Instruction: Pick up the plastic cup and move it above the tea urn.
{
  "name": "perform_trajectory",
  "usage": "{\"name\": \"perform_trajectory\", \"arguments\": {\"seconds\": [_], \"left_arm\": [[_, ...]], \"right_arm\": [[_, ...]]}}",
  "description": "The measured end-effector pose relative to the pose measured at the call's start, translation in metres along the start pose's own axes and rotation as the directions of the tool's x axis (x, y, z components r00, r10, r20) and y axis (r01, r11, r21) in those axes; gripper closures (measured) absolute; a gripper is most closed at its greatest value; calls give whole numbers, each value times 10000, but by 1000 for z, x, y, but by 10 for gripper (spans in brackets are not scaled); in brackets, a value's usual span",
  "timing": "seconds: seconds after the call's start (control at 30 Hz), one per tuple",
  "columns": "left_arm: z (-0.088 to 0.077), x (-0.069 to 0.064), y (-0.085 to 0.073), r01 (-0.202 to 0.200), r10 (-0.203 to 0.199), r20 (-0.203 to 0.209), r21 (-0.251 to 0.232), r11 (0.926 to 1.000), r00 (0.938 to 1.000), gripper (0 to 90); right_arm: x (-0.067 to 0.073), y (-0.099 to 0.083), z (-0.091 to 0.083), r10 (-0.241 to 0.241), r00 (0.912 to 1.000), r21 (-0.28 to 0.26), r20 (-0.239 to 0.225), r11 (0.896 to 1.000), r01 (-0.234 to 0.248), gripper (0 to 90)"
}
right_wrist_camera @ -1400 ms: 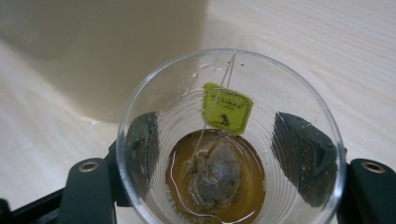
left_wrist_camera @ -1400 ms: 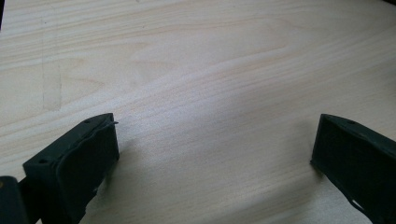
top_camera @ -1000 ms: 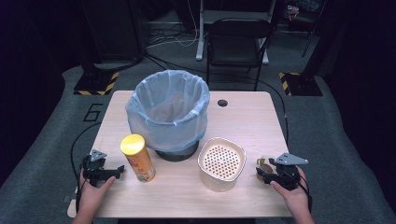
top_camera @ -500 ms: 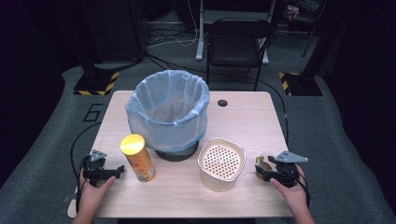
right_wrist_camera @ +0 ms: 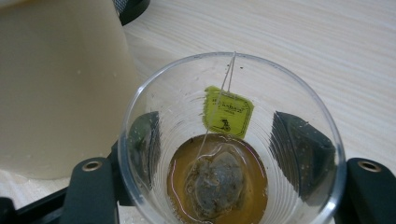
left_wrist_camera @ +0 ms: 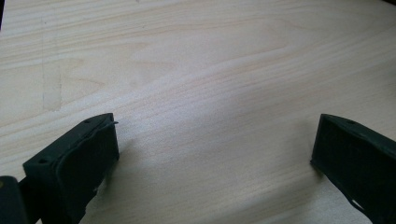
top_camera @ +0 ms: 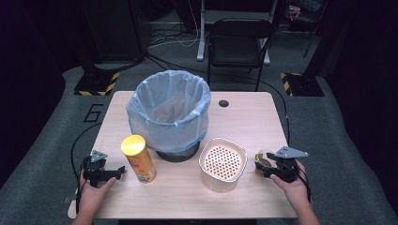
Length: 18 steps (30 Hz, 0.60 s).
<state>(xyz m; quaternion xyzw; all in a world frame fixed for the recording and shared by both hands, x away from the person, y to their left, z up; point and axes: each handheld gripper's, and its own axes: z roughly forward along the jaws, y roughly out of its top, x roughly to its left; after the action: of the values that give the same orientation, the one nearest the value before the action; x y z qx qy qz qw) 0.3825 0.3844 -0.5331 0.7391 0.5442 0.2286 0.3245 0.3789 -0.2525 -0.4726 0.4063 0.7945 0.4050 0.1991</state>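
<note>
A clear plastic cup (right_wrist_camera: 231,140) holding a wet tea bag (right_wrist_camera: 217,179) with a yellow-green tag stands near the table's right front (top_camera: 263,158). My right gripper (right_wrist_camera: 229,144) has a black jaw on each side of it, pads against the wall. These jaws have just been closing, with the cup between them. In the high view the right gripper (top_camera: 266,166) lies beside a cream perforated container (top_camera: 223,164). My left gripper (left_wrist_camera: 215,154) is open over bare wood, and in the high view the left gripper (top_camera: 117,172) sits left of a yellow-lidded chips can (top_camera: 138,161).
A bin lined with a pale blue bag (top_camera: 169,110) stands mid-table behind the can and the container. The wooden table (top_camera: 244,122) has a small round hole (top_camera: 223,103) at the back. A black chair (top_camera: 239,42) stands beyond the far edge.
</note>
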Motion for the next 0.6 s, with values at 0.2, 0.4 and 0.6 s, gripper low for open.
{"name": "perform_trajectory", "arguments": {"seconds": [0.2, 0.4, 0.6], "left_arm": [[0, 0, 0, -1, 1, 2, 0, 10000, 10000, 4], [0, 0, 0, 0, 0, 1, -1, 10000, 10000, 3], [0, 0, 0, 1, -1, -1, -2, 10000, 10000, 3]], "right_arm": [[0, 13, 0, -352, 9993, 10, -87, 9994, 352, 338], [-2, 30, -4, -650, 9979, -297, -82, 9975, 647, 339], [-3, 52, -5, -1108, 9938, -182, -114, 9937, 1106, 340]]}}
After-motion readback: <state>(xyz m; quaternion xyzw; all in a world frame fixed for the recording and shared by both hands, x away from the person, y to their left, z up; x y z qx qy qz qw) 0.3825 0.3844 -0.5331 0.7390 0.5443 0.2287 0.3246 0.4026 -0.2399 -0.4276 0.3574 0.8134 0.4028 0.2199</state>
